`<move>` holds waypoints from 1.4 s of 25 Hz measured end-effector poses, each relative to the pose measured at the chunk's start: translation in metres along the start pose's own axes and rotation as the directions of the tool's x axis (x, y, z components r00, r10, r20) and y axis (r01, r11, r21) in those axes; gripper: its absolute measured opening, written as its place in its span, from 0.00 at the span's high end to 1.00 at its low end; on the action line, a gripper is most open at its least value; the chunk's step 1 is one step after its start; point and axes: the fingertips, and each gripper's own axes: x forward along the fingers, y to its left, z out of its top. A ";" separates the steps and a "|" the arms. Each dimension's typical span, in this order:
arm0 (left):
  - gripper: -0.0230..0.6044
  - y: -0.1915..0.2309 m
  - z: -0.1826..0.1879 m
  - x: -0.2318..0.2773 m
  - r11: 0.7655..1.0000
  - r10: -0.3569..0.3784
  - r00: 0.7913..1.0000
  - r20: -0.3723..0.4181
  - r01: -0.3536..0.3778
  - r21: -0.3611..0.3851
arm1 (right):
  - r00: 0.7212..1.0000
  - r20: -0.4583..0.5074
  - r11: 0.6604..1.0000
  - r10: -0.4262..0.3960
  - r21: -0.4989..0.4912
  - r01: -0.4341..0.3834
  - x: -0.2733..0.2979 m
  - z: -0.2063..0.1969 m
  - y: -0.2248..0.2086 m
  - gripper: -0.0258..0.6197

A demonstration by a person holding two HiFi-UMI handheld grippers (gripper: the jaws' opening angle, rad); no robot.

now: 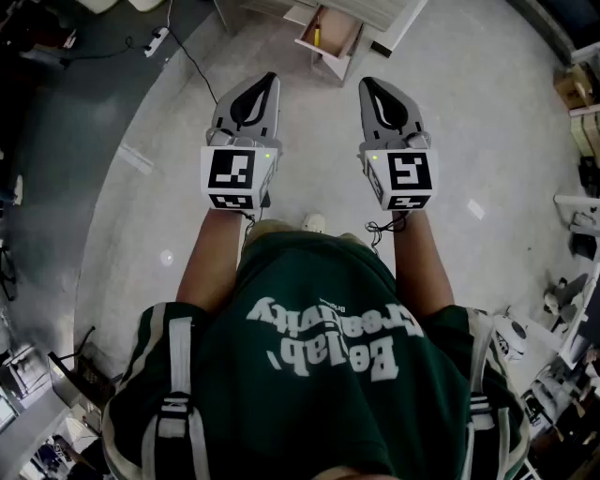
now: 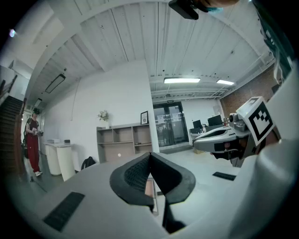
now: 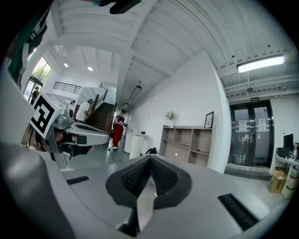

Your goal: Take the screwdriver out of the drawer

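The wooden drawer [image 1: 339, 49] stands pulled open on the floor far ahead, at the top of the head view. Inside it lies a yellow-handled screwdriver [image 1: 317, 34]. My left gripper [image 1: 266, 86] and right gripper [image 1: 372, 90] are held out level side by side, well short of the drawer. Both are shut with nothing between the pads. In the left gripper view the left gripper [image 2: 150, 155] has its black pads meeting at the tips. The right gripper [image 3: 150, 158] looks the same in its own view. Neither gripper view shows the drawer.
A white cabinet [image 1: 380, 11] stands behind the drawer. A power strip with a black cable [image 1: 157, 39] lies at the upper left. Cluttered shelves [image 1: 581, 112] line the right side. A person in red overalls [image 2: 32, 147] stands far off by a wooden shelf unit [image 2: 124, 142].
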 end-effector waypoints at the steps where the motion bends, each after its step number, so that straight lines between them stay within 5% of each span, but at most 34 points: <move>1: 0.94 -0.002 -0.001 0.000 1.000 0.000 1.000 -0.003 0.000 -0.004 | 1.000 -0.003 1.000 0.001 0.001 -0.001 -0.001 -0.001 0.000 0.91; 24: 0.94 -0.005 0.000 0.009 1.000 0.019 1.000 -0.016 -0.019 0.002 | 1.000 0.003 0.999 -0.025 0.035 0.025 -0.005 -0.008 -0.019 0.91; 35: 0.94 0.021 -0.008 0.058 1.000 -0.003 1.000 -0.020 0.003 0.018 | 0.999 -0.028 0.999 -0.033 0.041 0.034 0.045 -0.021 -0.035 0.91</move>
